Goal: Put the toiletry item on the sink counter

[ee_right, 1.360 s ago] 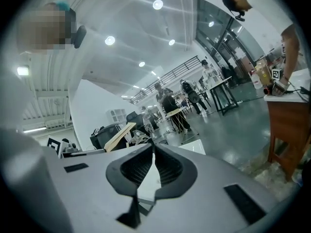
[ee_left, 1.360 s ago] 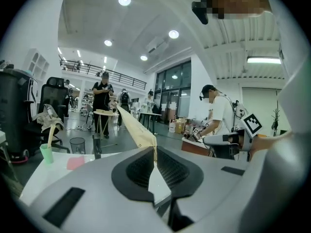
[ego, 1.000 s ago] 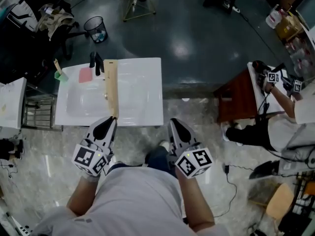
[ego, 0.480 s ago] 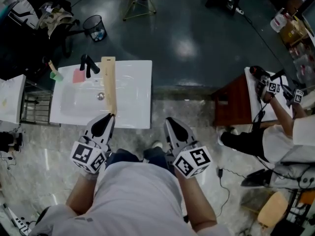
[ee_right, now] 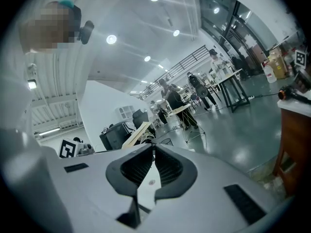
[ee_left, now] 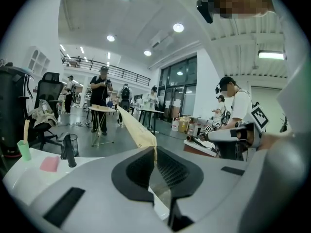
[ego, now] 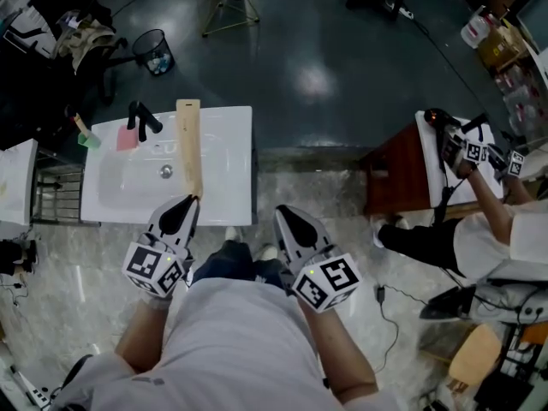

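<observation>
2 closed: L hand-held gripper [ego: 192, 202] nips tan toiletry item [ego: 188, 139], R hand-held gripper [ego: 279, 211] empty

Right gripper [ee_right: 154, 148]: jaws closed, tips meeting, nothing between the pads. Just left of the tips and beyond them, a long tan strip [ee_right: 138, 133] slants up and away; its near end is hidden behind the gripper body. Dark glossy floor [ee_right: 243, 130] lies beyond. Several persons [ee_right: 171, 100] stand by tables in the background. At the right edge stands a red-brown table [ee_right: 293, 140] bearing a black object [ee_right: 294, 94], type unclear.
</observation>
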Action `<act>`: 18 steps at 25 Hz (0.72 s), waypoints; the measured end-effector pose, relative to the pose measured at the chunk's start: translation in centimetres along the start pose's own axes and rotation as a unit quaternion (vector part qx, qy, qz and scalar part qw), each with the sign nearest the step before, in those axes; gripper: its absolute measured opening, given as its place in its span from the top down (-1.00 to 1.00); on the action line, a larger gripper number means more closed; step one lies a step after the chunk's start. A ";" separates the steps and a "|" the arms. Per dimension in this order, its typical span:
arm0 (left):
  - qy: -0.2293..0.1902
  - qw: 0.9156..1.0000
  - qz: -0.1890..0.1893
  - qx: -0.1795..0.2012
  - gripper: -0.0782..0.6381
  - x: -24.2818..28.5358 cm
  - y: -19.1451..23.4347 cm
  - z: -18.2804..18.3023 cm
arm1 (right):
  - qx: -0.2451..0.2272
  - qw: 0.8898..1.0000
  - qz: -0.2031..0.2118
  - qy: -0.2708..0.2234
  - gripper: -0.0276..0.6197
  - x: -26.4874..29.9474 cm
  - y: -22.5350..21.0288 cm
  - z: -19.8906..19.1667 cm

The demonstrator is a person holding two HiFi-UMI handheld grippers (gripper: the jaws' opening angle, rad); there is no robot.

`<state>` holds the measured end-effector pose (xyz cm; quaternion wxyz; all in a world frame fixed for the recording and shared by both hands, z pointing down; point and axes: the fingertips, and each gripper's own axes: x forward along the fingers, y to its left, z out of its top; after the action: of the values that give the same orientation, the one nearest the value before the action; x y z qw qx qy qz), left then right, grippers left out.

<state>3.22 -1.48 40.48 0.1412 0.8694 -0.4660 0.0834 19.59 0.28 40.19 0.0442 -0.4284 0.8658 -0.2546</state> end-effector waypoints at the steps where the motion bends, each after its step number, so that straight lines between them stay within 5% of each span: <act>1: 0.001 1.000 -0.001 -0.002 0.70 0.4 0.4 0.0 | 0.000 1.000 0.000 0.001 0.83 0.3 0.0 0.2; 18: 0.035 0.996 -0.064 -0.045 0.69 9.1 6.1 -3.2 | -0.007 0.999 -0.036 0.013 0.83 7.9 -1.5 1.4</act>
<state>3.11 -10.86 47.02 0.2012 0.8870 -0.4070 0.0836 16.14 -7.13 40.80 0.0208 -0.4558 0.8523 -0.2558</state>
